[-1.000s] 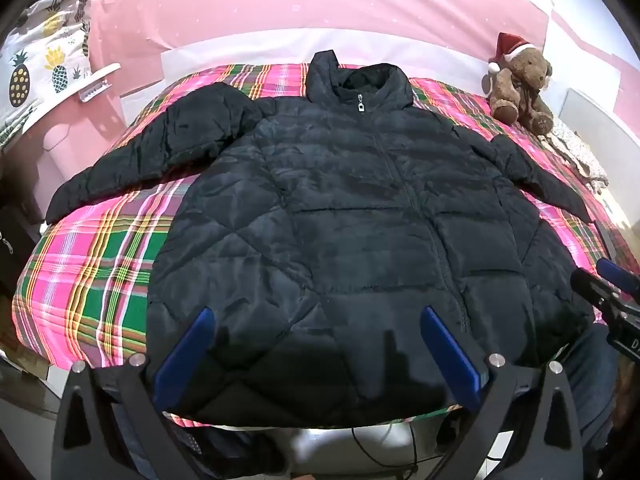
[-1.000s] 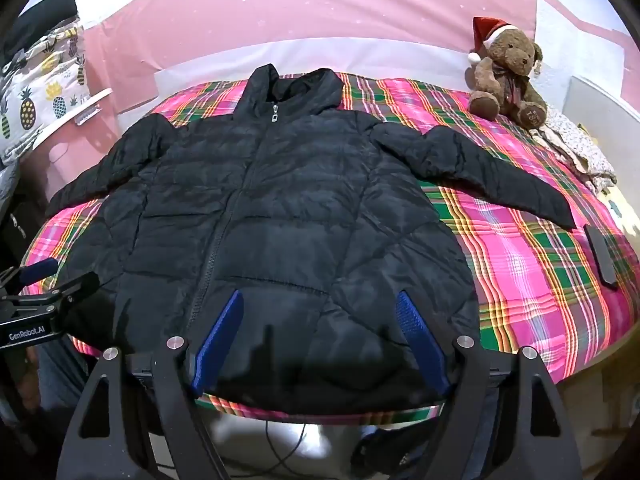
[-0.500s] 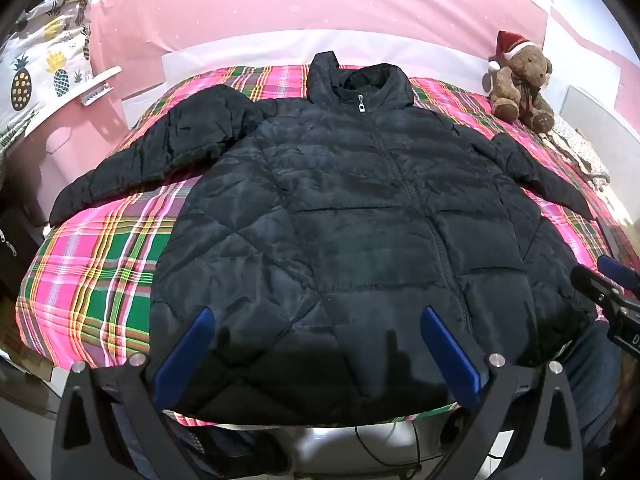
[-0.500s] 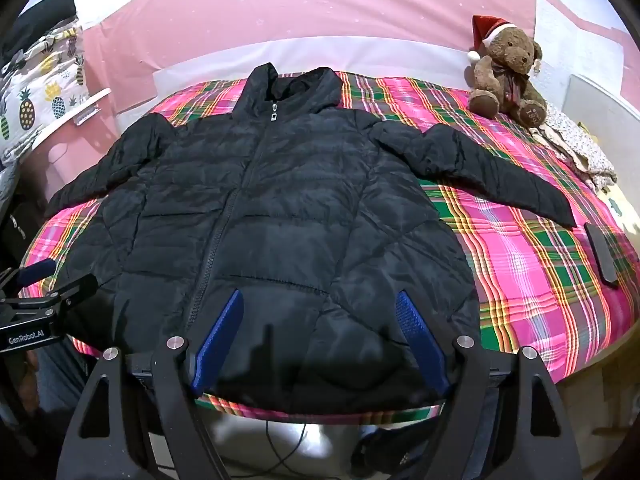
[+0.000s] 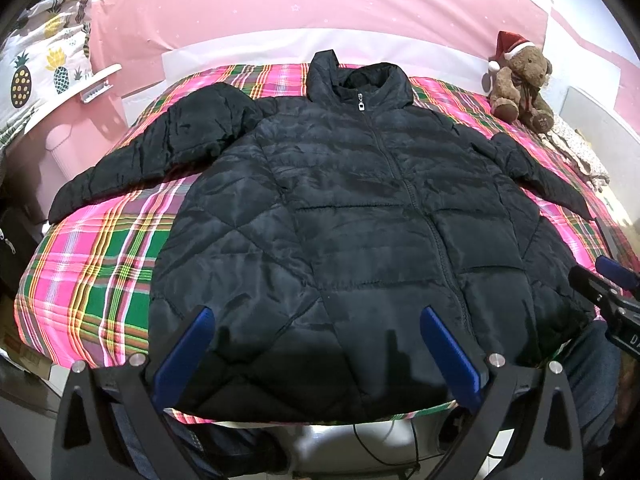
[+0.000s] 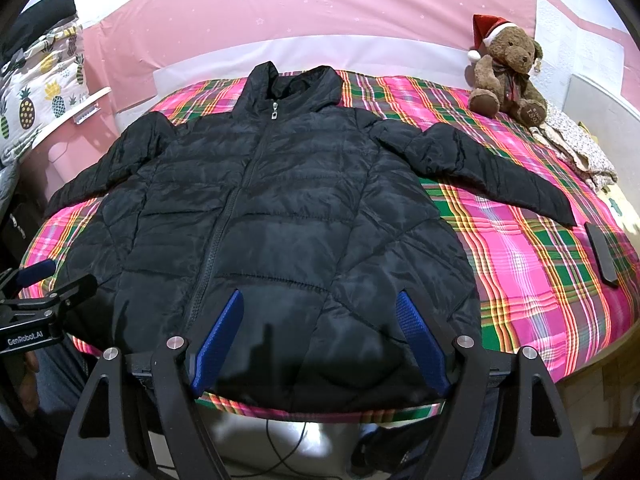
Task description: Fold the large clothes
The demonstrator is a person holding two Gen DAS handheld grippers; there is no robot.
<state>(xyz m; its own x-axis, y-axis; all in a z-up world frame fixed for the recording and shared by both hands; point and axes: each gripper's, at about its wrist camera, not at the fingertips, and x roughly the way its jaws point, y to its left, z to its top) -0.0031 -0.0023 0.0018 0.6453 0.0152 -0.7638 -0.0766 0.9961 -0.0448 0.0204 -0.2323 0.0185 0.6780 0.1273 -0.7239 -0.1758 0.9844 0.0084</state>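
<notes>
- The left gripper [image 5: 314,312] hangs over the near hem of the black puffer jacket [image 5: 352,216], its two blue-padded fingers [image 5: 182,354] spread wide with nothing between them.
- The right gripper [image 6: 320,300] sits likewise above the hem on the other side, fingers [image 6: 420,342] wide apart and empty; whether either touches the fabric cannot be told.
- Each gripper shows at the edge of the other's view, near the jacket's lower side corners.
- One jacket lies face up and flat on the plaid bedspread [image 6: 520,248], hem at the near edge of the bed, collar toward the far side.
- It is quilted and glossy, zipped fully closed, with a silver zipper pull [image 6: 274,113] at the collar.
- Two sleeves are spread outward: one [image 5: 152,160] to the left, one [image 6: 492,172] to the right.
- One dark flat device [image 6: 602,256] lies on the bedspread near the right sleeve's cuff.
- One teddy bear [image 6: 506,68] in a red Santa hat sits at the far right corner, beside one floral cloth [image 6: 576,148].
</notes>
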